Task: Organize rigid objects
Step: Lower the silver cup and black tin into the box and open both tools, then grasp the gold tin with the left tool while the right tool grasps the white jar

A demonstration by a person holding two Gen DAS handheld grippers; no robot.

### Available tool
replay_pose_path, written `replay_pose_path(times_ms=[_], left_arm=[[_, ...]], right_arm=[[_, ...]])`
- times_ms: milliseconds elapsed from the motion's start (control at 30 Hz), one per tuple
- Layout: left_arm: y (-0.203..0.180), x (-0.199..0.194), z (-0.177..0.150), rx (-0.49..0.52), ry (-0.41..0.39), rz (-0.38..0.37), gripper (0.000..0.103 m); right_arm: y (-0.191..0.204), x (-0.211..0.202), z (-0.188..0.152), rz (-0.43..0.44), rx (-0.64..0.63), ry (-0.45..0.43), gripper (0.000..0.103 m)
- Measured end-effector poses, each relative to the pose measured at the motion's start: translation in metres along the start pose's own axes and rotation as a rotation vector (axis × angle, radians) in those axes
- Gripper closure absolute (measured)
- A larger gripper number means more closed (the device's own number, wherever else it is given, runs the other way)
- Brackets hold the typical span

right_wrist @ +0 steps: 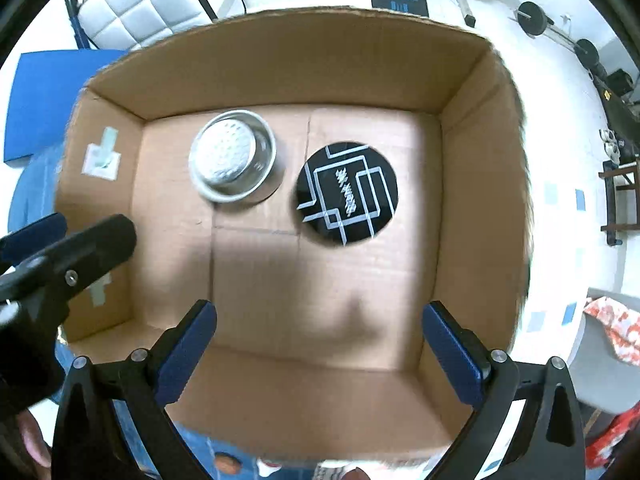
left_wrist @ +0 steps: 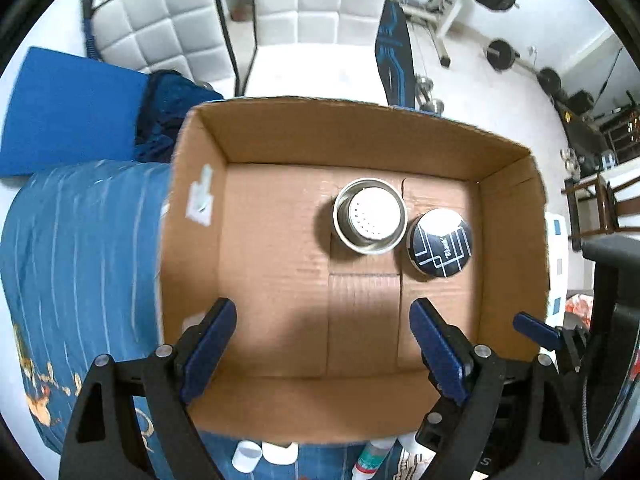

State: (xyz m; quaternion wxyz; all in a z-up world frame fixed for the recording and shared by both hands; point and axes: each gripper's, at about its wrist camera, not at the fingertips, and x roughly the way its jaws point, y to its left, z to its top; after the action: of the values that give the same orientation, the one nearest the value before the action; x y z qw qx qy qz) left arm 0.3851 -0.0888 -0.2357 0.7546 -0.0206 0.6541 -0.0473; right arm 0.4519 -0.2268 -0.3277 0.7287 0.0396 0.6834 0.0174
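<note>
An open cardboard box point(left_wrist: 280, 132) point(right_wrist: 476, 184) sits on a blue bedspread. Inside stand a round metal tin with a perforated white top point(left_wrist: 370, 216) point(right_wrist: 232, 156) and a round black container with white line patterns point(left_wrist: 440, 242) point(right_wrist: 347, 194), side by side at the far part of the box floor. My left gripper point(left_wrist: 322, 354) is open and empty above the near part of the box. My right gripper point(right_wrist: 320, 354) is open and empty above the near part of the box. The left gripper's finger also shows at the left of the right wrist view point(right_wrist: 80, 248).
White small containers point(left_wrist: 248, 456) and a bottle point(left_wrist: 370, 460) lie on the blue bedspread point(left_wrist: 80, 260) just in front of the box. Padded white chairs point(left_wrist: 160, 24) and gym weights point(left_wrist: 500, 54) stand beyond. A dark table edge point(left_wrist: 612, 256) is at the right.
</note>
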Motion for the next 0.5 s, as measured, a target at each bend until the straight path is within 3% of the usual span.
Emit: replay_pose_path(times_ms=[233,500], left_arm=[[-0.001,-0.051,-0.042,0.004,-0.134,0.038,0.014],[-0.006,-0.099,-0.078,0.016,-0.211,0.029,0.014]], right_arm=[[-0.003,-0.046,-0.047,-0.038,0.019,-0.144,0.0],[-0.007,-0.099,-0.091,-0.015,0.05,-0.22,0.0]])
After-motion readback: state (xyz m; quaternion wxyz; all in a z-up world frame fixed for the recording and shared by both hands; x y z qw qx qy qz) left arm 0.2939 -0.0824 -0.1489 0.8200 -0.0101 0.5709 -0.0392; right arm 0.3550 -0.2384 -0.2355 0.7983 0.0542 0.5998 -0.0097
